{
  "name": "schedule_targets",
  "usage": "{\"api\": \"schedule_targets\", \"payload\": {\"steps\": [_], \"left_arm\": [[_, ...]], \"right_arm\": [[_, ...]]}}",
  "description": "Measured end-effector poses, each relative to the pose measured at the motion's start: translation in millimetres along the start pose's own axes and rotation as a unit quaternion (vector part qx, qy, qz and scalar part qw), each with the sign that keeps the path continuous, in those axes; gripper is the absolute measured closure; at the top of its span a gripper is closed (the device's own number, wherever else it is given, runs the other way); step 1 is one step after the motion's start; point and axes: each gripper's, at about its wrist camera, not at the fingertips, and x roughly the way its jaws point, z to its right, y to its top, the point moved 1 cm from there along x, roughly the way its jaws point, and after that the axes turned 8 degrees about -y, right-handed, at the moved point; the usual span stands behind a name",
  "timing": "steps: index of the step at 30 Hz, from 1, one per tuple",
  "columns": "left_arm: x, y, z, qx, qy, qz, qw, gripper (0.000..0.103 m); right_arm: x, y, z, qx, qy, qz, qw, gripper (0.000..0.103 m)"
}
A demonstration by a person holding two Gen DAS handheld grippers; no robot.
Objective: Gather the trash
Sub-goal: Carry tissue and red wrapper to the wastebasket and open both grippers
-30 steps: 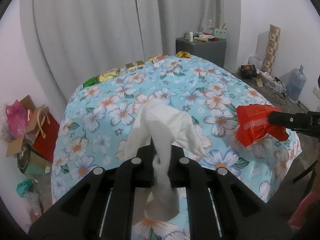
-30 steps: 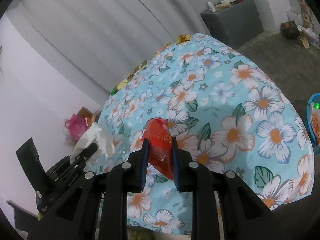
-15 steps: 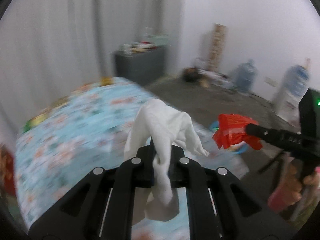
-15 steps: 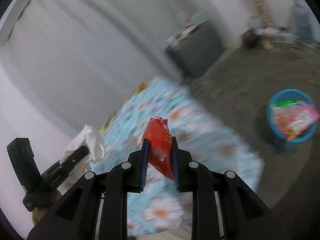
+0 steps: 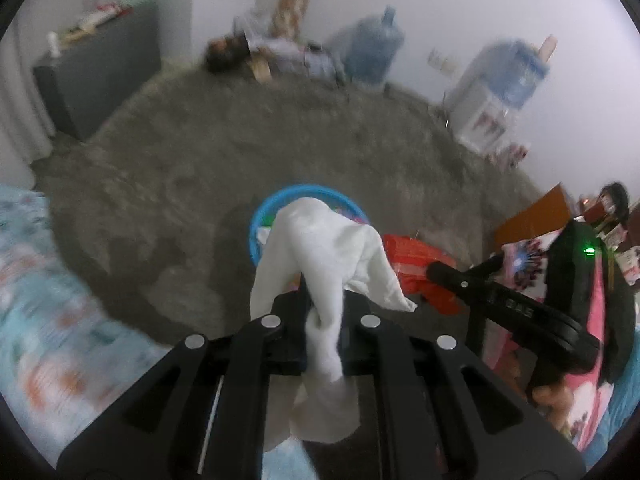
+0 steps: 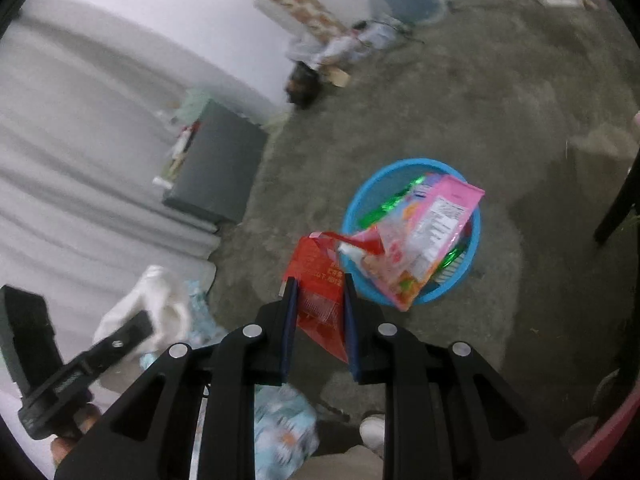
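Both grippers have swung away from the flowery table and now look down at the gray floor, where a blue basket has come into view.

From the left wrist camera, the left gripper [image 5: 325, 300] is squeezed tight on a white tissue [image 5: 326, 248]. The tissue sticks up between the fingers and hangs down below them too. It is held in the air in front of the blue basket [image 5: 264, 212], which sits on the floor [image 5: 240, 136] and is partly hidden behind it. To the right, the right gripper [image 5: 436, 270] holds a red wrapper [image 5: 412, 258] next to the tissue. The picture is a bit blurry.

From the right wrist camera, the right gripper [image 6: 318, 300] is clamped on the red wrapper [image 6: 316, 276]. The wrapper is up in the air, just left of the blue basket [image 6: 400, 168]. A big pink snack bag [image 6: 428, 228] and some green wrappers [image 6: 392, 200] already lie in the basket. At the lower left, the left gripper [image 6: 138, 326] holds the white tissue [image 6: 148, 296].
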Motion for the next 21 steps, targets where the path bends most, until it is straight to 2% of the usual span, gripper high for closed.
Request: {"api": "schedule_targets", "payload": {"steps": [4, 5, 6, 7, 8, 9, 10, 11, 13, 16, 21], "left_arm": [[78.1, 25.3, -5.3, -0.002, 0.01, -0.038, 0.9992, 0.093], [94.9, 30.1, -9.4, -0.013, 0.006, -0.045, 0.9989, 0.081], [107.8, 33.1, -12.4, -0.021, 0.007, -0.053, 0.9983, 0.055], [124.0, 34.3, -17.2, -0.036, 0.016, -0.064, 0.9972, 0.042], [136.6, 32.9, -23.3, -0.056, 0.026, -0.076, 0.9952, 0.029], [143.1, 31.6, -29.2, -0.069, 0.028, -0.084, 0.9937, 0.029], [149.7, 27.3, -33.6, -0.084, 0.03, -0.101, 0.9908, 0.029], [151.7, 24.2, -35.0, -0.092, 0.029, -0.111, 0.9892, 0.029], [139.6, 20.8, -37.2, -0.092, 0.024, -0.106, 0.9899, 0.029], [104.9, 21.5, -30.1, -0.069, 0.019, -0.066, 0.9952, 0.027], [25.6, 23.4, -10.3, -0.037, 0.0, 0.001, 0.9993, 0.026]], "right_arm": [[43.2, 25.9, 23.0, 0.05, 0.021, -0.016, 0.998, 0.077], [56.3, 30.6, 25.4, 0.057, 0.029, -0.022, 0.998, 0.075], [70.0, 35.6, 28.7, 0.065, 0.029, -0.027, 0.997, 0.074], [92.9, 41.0, 34.2, 0.07, 0.022, -0.036, 0.997, 0.071], [110.1, 41.8, 37.8, 0.068, 0.014, -0.044, 0.997, 0.059], [129.7, 41.9, 42.0, 0.061, -0.001, -0.056, 0.997, 0.048], [151.2, 38.1, 52.7, 0.061, -0.034, -0.077, 0.995, 0.048], [164.6, 34.6, 62.2, 0.067, -0.049, -0.093, 0.992, 0.048], [179.1, 24.6, 81.7, 0.094, -0.058, -0.113, 0.987, 0.048], [163.1, 16.9, 92.9, 0.115, -0.036, -0.088, 0.989, 0.048], [115.2, 17.5, 75.8, 0.077, -0.027, -0.04, 0.996, 0.048]]}}
